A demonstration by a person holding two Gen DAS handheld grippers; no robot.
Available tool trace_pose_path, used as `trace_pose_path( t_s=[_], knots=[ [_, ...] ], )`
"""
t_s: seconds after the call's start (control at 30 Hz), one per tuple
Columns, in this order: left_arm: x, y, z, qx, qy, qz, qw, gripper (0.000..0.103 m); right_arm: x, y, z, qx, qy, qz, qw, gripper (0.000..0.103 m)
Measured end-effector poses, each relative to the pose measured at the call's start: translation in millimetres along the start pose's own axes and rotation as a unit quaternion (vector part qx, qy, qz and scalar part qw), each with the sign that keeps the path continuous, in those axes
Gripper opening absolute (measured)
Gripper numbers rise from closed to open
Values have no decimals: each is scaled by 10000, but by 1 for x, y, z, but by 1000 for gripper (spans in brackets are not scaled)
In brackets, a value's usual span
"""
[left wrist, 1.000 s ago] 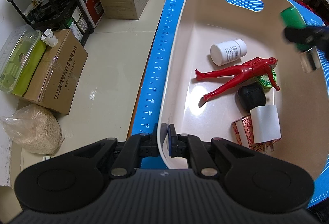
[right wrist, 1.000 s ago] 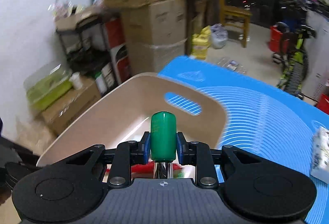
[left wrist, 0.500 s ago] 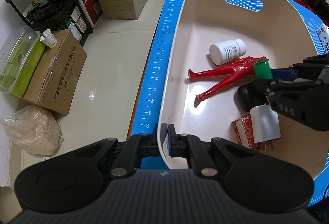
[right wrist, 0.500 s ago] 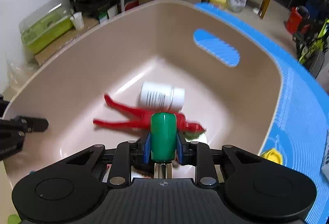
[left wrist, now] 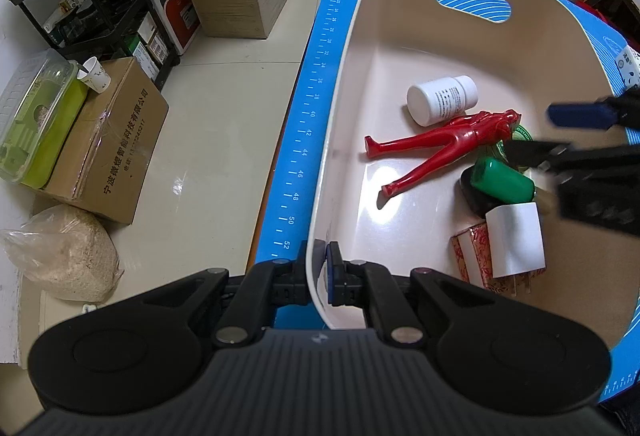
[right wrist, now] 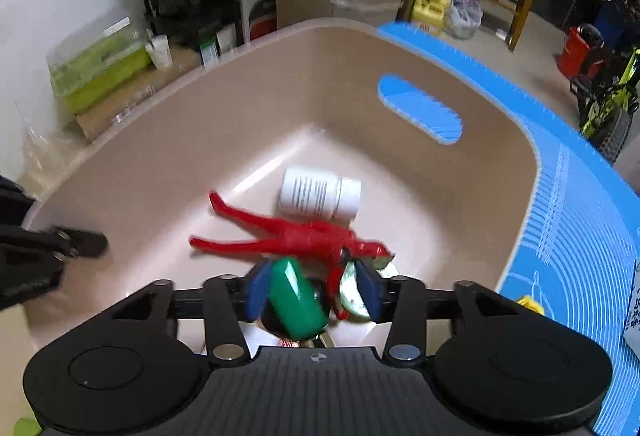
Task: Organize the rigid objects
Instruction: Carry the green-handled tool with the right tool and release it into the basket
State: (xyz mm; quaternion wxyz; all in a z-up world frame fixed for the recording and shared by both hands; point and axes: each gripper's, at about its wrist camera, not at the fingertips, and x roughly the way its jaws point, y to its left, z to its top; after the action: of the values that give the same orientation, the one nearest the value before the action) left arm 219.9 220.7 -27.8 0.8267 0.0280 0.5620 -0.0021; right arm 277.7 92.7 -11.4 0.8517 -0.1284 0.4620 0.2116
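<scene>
Inside beige bin [left wrist: 352, 107], green cylinder [left wrist: 502, 184] apparently atop black object [left wrist: 474, 197], red figure [left wrist: 436, 143] beside.

Blue mat [left wrist: 316, 107] carries beige basin [left wrist: 352, 83]; white box [left wrist: 630, 65] at edge.

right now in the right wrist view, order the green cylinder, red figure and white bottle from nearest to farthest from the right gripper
1. green cylinder: between the open fingers of the right gripper, leaning left.
2. red figure: lying across the bin floor just beyond the fingertips.
3. white bottle: on its side behind the figure, toward the bin's far wall.
</scene>
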Motion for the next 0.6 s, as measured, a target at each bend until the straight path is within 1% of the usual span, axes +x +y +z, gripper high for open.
trace_pose_path(
  t_s=[0.1,0.27,0.4,0.5,0.6],
  knots=[
    [0,0,0,1,-1,2,10000,9,-18,-13,4,176,-233,-36,9996,64],
    [0,0,0,0,-1,1,10000,9,-54,-53,9,782,-657,-89,9947,65],
    [0,0,0,4,-3,2,10000,9,-76,-86,4,1085,-933,-350,9891,69],
    [0,0,0,1,-1,0,10000,9,-81,-116,-6,1405,-965,-575,9837,71],
    [0,0,0,0,-2,-1,10000,9,-76,-142,-20,1756,-828,-819,9776,71]
  ],
)
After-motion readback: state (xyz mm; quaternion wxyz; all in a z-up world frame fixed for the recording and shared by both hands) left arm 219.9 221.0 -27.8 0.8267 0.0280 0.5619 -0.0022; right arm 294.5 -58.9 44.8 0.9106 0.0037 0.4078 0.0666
